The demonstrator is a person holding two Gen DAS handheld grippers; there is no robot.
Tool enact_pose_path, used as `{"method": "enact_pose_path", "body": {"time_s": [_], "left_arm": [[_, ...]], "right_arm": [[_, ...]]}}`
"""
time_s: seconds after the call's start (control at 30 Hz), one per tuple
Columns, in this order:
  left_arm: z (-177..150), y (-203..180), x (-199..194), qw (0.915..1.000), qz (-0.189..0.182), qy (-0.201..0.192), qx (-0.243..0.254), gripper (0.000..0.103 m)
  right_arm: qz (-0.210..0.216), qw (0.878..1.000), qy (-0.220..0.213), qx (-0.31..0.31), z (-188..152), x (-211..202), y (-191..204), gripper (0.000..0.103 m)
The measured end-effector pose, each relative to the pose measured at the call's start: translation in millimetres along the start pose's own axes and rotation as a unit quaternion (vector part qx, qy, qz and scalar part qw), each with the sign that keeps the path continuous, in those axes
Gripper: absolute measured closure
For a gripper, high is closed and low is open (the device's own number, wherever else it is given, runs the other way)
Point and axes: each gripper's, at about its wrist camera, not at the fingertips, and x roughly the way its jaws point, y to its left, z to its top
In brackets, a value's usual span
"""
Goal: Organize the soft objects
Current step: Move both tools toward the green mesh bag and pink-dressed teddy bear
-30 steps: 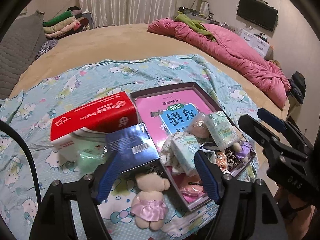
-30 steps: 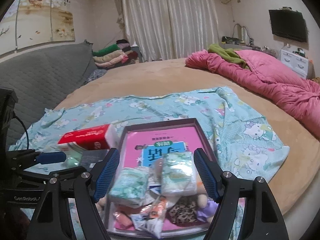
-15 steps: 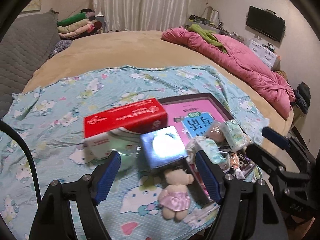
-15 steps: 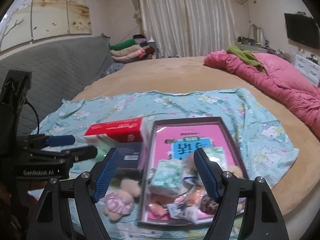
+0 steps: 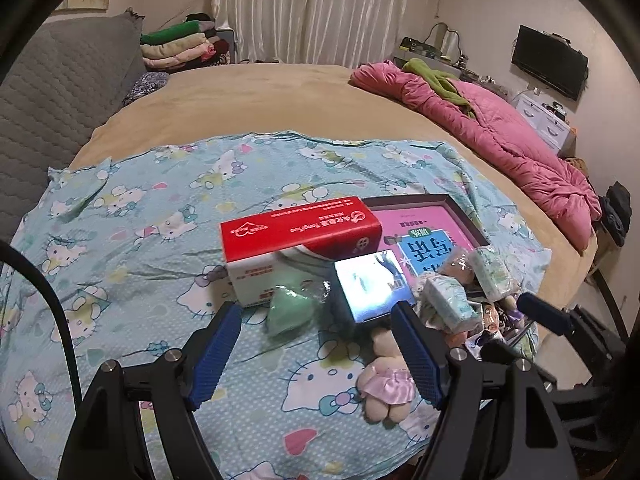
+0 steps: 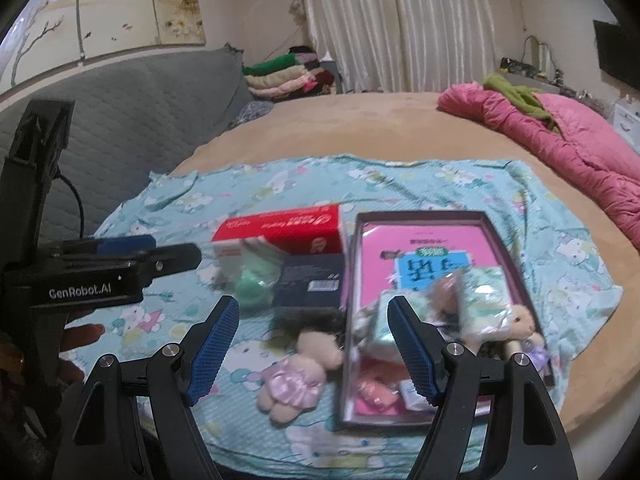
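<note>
Tools first: my left tool hangs spread wide and holding nothing above the cartoon-cat sheet, and my right tool is equally spread and bare. Between my right fingers lies the small plush bear in a pink skirt, on the sheet just beside the tray. Ahead of it sit a dark box, a green soft lump and a red tissue box, bunched together. Wrapped tissue packs and a second plush doll are heaped in the tray's near end, over its pink book. Farther back on the bed lies a pink quilt
</note>
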Motion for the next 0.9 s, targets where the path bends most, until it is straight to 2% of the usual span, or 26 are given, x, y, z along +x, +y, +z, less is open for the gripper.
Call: {"method": "enact_pose_path", "body": {"time_s": [0.53, 0.9], "left_arm": [[-21.6, 40.4, 9.4, 0.9996, 0.02, 0.01, -0.02, 0.026], [-40.0, 47.3, 37.1, 0.9995, 0.0, 0.03, -0.013, 0.026]], "right_arm": [[0.022, 0.996, 0.085, -0.01, -30.5, 34.2, 39.0, 0.025], [0.019, 0.99, 0.136, 0.019, -49.7, 73.2, 38.3, 0.025]]}}
